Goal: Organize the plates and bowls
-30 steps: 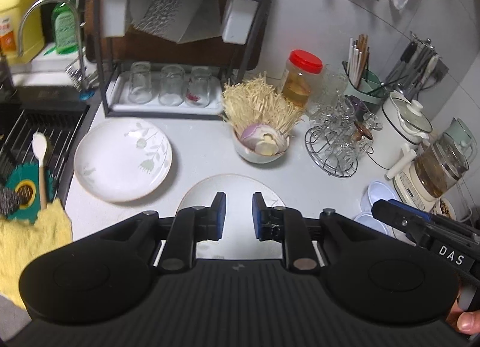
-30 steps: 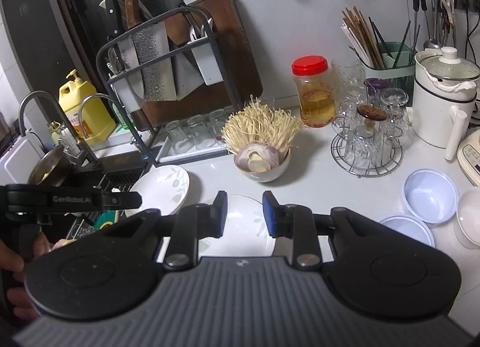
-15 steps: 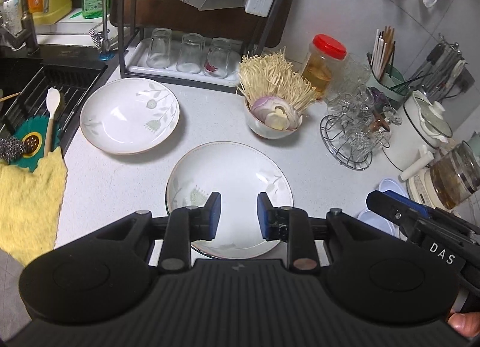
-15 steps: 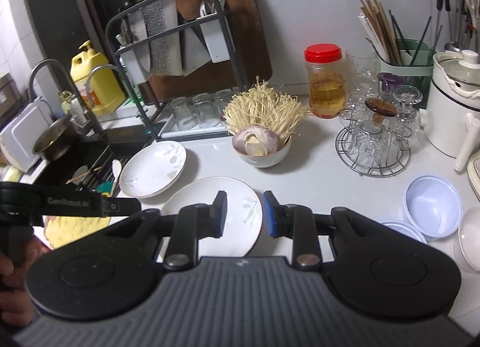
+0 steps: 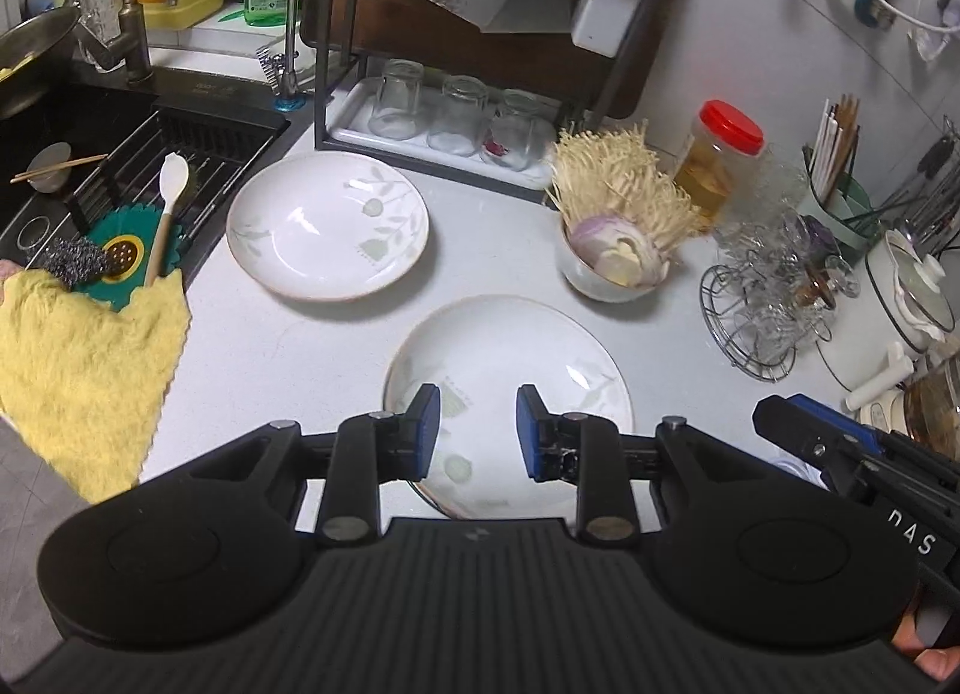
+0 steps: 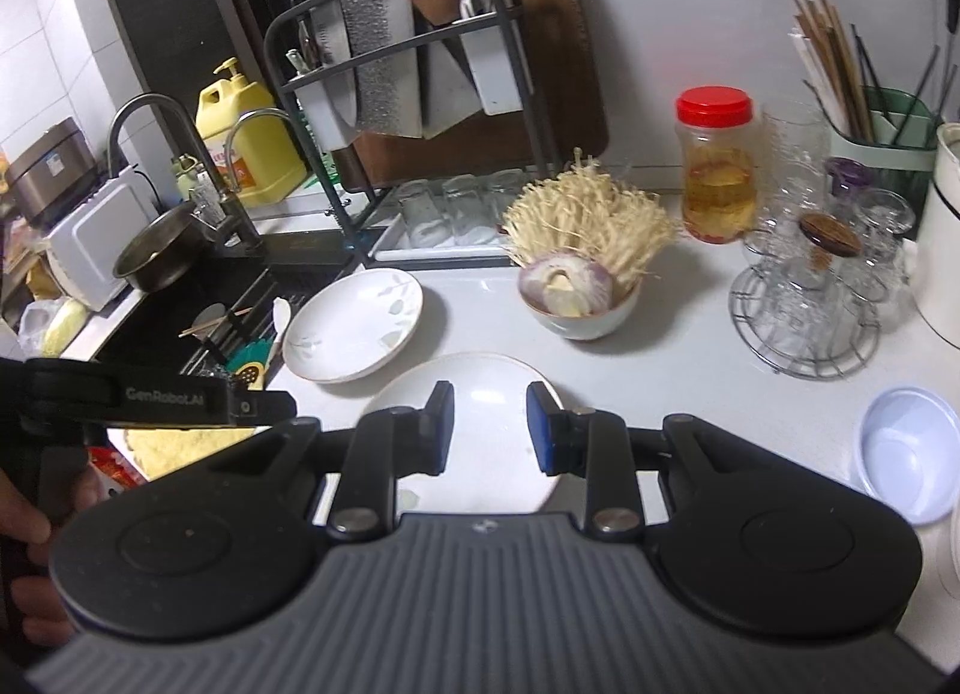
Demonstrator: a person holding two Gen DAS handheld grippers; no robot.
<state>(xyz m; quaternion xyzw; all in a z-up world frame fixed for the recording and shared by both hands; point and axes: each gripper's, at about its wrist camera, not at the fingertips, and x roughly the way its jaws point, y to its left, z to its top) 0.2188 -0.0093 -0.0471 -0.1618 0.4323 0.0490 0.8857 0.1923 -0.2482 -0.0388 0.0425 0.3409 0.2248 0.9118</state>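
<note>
Left gripper (image 5: 477, 424): jaws stand a modest way apart and have just been opening; nothing is between the pads, which hang above the near plate.
Right gripper (image 6: 489, 427): narrow gap between the pads, nothing gripped; it too hangs over the near plate, from the other side.
Near plate (image 5: 510, 358): white with a faint leaf print, flat on the counter directly below and ahead of both grippers; in the right wrist view (image 6: 480, 394) its rim shows either side of the fingers.
Far plate (image 5: 327, 223): same pattern, ahead and to the left of the left gripper, apart from the near plate, just in front of the dish rack.
Bowl of vegetables (image 5: 606, 274): ahead and slightly right of the left gripper, just beyond the near plate, filled with enoki mushrooms and a cut onion.
Lilac bowl (image 6: 909, 445): empty, on the counter to the right of the right gripper.
Dish rack (image 5: 462, 112): beyond the far plate, with three upturned glasses on its tray.
Red-lidded jar (image 6: 717, 172): behind the bowl of vegetables, by the wall.
Glass stand (image 6: 807, 310): wire holder of small glasses, ahead and right of the right gripper.
Yellow cloth (image 5: 78, 370): at the counter's edge, left of the left gripper, beside the sink.
Hand (image 6: 24, 520): grips the left gripper's handle at the left edge of the right wrist view.
</note>
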